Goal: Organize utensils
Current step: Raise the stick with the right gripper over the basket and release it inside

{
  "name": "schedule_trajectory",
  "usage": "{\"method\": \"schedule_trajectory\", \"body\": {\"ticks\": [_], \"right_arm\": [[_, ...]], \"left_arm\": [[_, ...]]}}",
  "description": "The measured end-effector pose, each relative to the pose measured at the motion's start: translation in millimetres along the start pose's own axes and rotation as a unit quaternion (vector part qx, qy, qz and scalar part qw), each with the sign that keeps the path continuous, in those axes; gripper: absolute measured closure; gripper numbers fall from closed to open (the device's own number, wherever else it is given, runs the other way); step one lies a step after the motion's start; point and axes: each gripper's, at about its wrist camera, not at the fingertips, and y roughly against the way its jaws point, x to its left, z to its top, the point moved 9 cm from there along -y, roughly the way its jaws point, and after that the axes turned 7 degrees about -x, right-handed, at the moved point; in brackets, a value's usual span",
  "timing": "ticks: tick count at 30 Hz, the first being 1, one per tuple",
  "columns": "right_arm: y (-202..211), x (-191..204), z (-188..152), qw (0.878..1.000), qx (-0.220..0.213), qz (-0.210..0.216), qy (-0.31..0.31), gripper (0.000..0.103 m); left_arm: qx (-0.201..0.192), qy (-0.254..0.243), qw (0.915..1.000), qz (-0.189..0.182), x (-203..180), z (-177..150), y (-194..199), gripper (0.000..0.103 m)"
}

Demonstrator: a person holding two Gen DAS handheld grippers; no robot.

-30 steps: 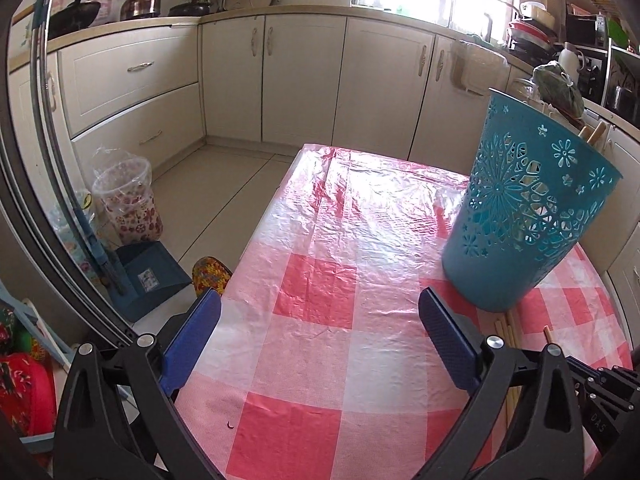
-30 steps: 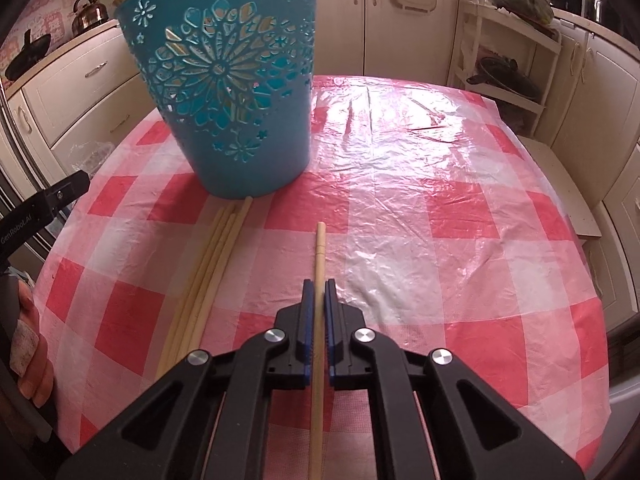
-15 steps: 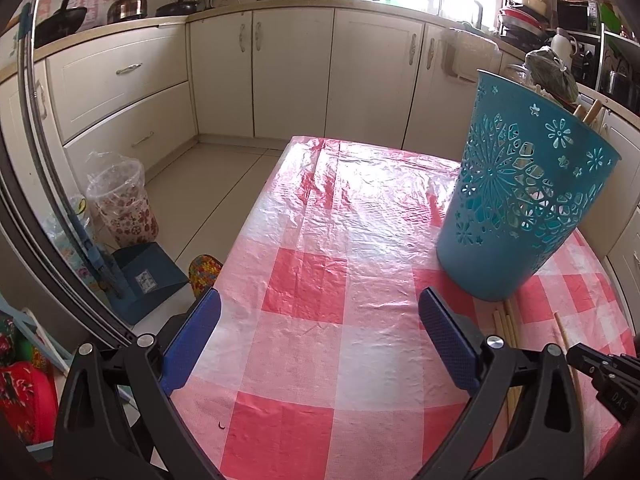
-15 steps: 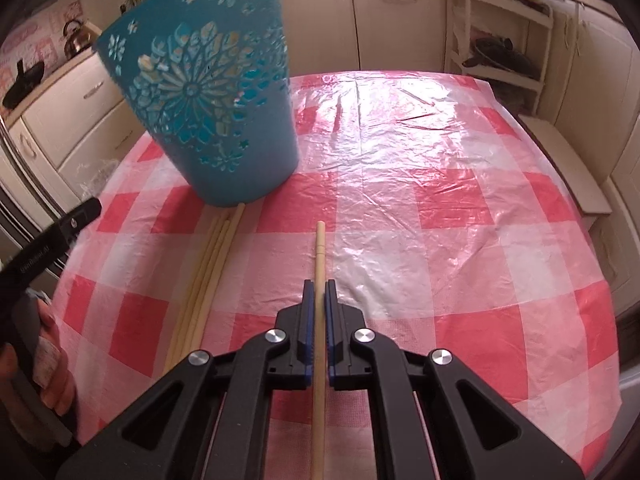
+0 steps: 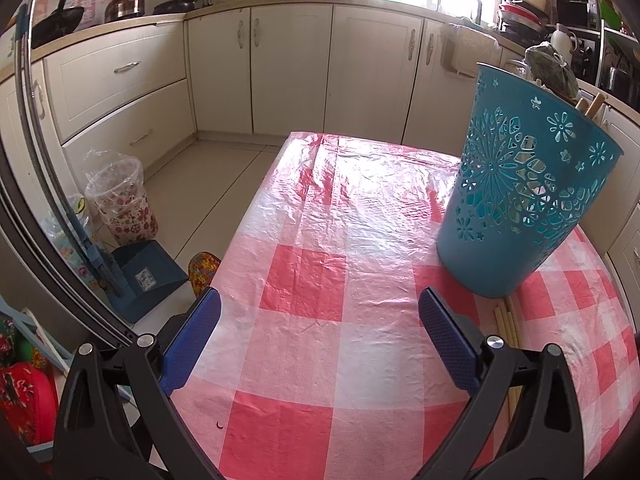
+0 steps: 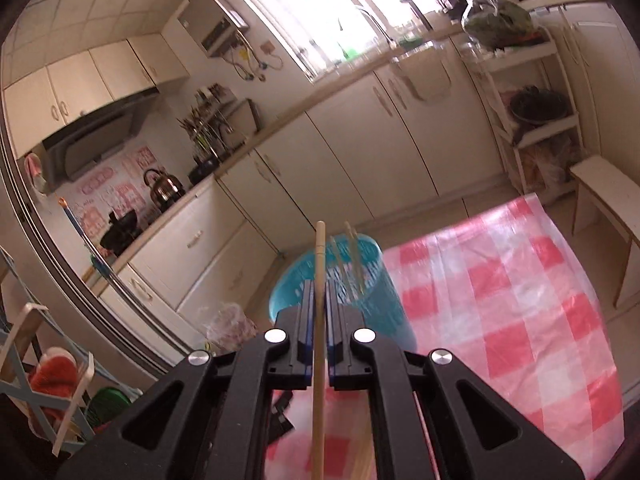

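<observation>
A teal cut-out basket (image 5: 524, 200) stands on the red-and-white checked tablecloth (image 5: 320, 320), right of my left gripper (image 5: 320, 332), which is open and empty low over the table. Several wooden chopsticks (image 5: 506, 320) lie on the cloth in front of the basket; tips of others stick out of its top (image 5: 592, 106). My right gripper (image 6: 319, 296) is shut on one wooden chopstick (image 6: 320, 256) and holds it high in the air, tip pointing forward above the basket (image 6: 384, 280). Chopsticks (image 6: 352, 256) stand inside the basket.
Cream kitchen cabinets (image 5: 288, 68) run along the far walls. A floral bin (image 5: 124, 204) and a blue dustpan (image 5: 144, 276) stand on the floor left of the table. A white shelf rack (image 6: 532, 92) and a bench (image 6: 604, 200) stand to the right.
My right gripper has lifted the chopstick off the cloth and tilted up, now above the basket. My left gripper has drifted slightly, still open.
</observation>
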Motion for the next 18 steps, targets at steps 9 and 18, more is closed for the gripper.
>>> {"method": "schedule_trajectory", "body": {"ticks": [9,18], "right_arm": [[-79.2,7.2,51.8,0.988,-0.115,-0.084,0.055,0.097],[-111.4,-7.4,14.7,0.987,-0.06,-0.113,0.098,0.097]], "left_arm": [[-0.004,0.008,1.0,-0.003,2.6,0.0,1.4,0.008],[-0.005,0.016,0.9998,-0.012,3.2,0.1,1.5,0.008]]}}
